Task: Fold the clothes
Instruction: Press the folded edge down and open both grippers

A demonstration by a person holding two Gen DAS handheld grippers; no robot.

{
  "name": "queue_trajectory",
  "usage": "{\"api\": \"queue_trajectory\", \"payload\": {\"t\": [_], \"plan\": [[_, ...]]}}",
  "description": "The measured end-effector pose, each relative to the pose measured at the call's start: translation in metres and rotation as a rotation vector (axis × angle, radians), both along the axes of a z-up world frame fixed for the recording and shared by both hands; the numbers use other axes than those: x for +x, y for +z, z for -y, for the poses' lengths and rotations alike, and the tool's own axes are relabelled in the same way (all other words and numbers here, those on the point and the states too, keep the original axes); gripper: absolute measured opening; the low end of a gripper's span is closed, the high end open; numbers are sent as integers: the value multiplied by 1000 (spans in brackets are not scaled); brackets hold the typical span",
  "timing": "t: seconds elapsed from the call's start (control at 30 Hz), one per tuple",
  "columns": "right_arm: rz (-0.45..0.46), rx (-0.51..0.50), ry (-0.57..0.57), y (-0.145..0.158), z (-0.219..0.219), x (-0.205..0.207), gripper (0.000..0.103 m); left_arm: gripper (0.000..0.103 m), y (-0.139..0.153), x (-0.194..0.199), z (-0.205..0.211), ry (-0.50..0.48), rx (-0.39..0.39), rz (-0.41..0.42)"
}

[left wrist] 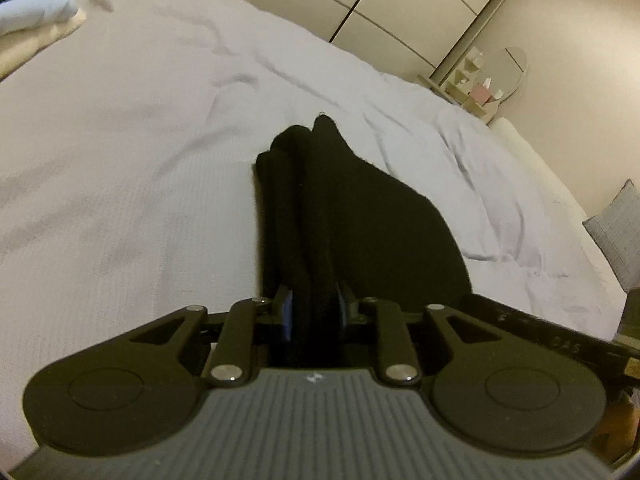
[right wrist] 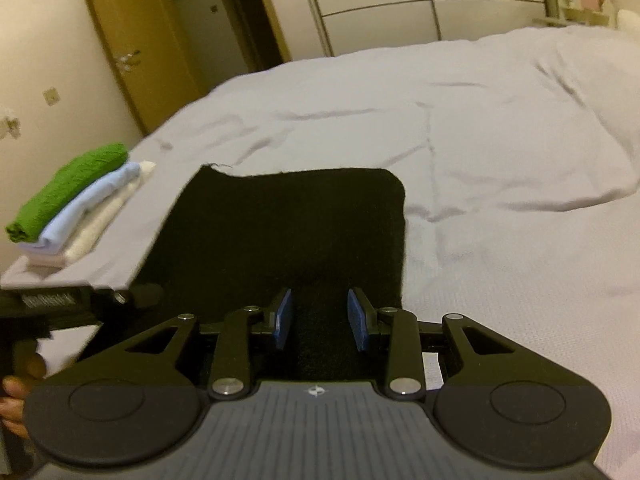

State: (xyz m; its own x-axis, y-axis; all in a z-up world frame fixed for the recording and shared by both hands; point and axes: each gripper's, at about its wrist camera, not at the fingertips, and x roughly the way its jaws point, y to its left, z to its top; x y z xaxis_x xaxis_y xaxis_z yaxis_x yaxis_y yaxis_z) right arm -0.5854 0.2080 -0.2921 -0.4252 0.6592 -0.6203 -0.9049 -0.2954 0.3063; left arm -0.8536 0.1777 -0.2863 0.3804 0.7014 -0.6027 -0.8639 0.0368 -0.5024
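Counts first: one black cloth (right wrist: pixel 288 232), one stack of folded clothes (right wrist: pixel 76 204), and your two claws. The stack holds a green piece on top, a light blue one under it, and pale layers below; it sits on the bed (right wrist: pixel 500 128) at about 9 o'clock in the right wrist view, well apart from the black cloth.

Your left claw (left wrist: pixel 314 310) is clamped on the black cloth, which bunches into upright folds between its blue pads and runs away toward 12 o'clock. In the right wrist view the same cloth spreads as a broad panel, its long axis running from 6 toward 12 o'clock, with a frayed thread at its far left corner.

Your right claw (right wrist: pixel 320 320) stands parted, its pads astride the near edge of the cloth, gripping nothing.
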Motion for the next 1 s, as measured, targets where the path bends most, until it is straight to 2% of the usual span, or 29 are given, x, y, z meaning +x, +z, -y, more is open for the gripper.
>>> {"api": "queue_trajectory", "payload": {"t": [0.07,0.17,0.23,0.3,0.37,0.43,0.53,0.57,0.63,0.7,0.83,0.93,1.0], "plan": [[-43,7,-16,6,3,6,35,14,22,1,8,21,50,-55],[-131,29,-69,21,20,24,36,13,49,8,29,-5,105,-118],[-170,34,-74,27,34,31,36,12,54,17,43,-42,110,-161],[-184,37,-57,31,49,30,36,12,44,27,57,-85,91,-187],[-173,55,-43,34,63,25,36,10,31,34,67,-111,62,-205],[-129,75,-29,33,74,15,36,6,10,34,71,-89,16,-177],[-26,16,15,10,76,-5,34,5,-10,36,74,-69,-18,-162],[28,2,19,-1,75,-12,30,4,-8,35,74,-69,-20,-168],[104,15,28,-11,77,-21,30,3,-1,33,74,-70,-20,-182],[97,13,34,0,76,-20,30,3,18,31,73,-83,25,-202],[14,45,10,27,61,-6,32,5,51,35,53,-125,131,-273],[11,90,-9,40,35,-6,32,5,52,44,18,-155,150,-301],[26,104,-17,42,13,-10,32,7,43,52,-4,-167,127,-336]]}}
